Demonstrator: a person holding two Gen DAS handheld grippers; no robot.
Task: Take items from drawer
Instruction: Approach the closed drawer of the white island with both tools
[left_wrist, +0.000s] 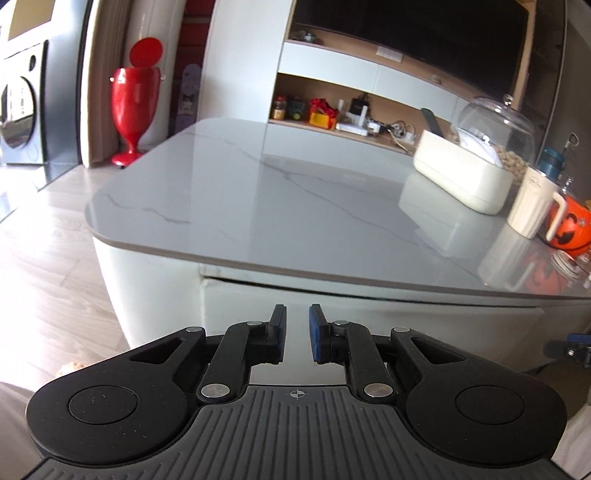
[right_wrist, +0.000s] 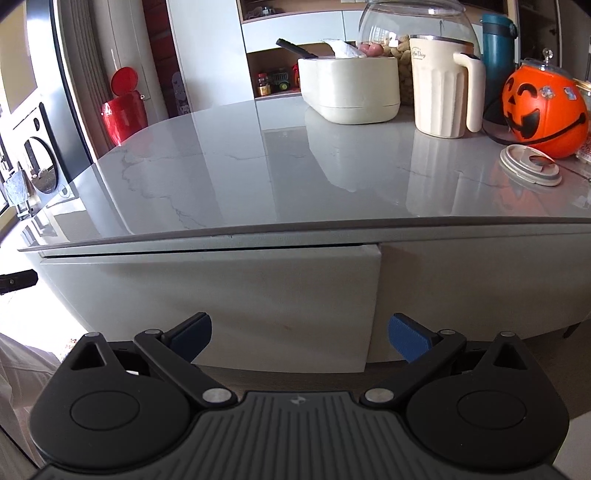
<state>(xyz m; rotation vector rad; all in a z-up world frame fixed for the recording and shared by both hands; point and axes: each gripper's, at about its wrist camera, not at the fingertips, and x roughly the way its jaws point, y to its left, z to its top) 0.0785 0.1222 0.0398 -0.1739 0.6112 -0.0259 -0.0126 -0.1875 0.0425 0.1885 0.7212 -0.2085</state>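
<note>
Marble tabletop ahead; both grippers angled downward.

Left claw, nearly closed and empty, faces the drawer

The wide, pale grey-white drawer front, a plain flat panel without a visible handle, sits directly under the overhanging edge of the glossy marble-look grey bench. In the right wrist view it fills the middle of the frame, running from about 9 o'clock across to a vertical seam just right of centre. Its right-hand edge stands slightly proud of the neighbouring panel at 3 o'clock, and a thin dark gap runs along its top. Nothing of its inside shows. In the left wrist view its left corner appears just below centre.
</note>
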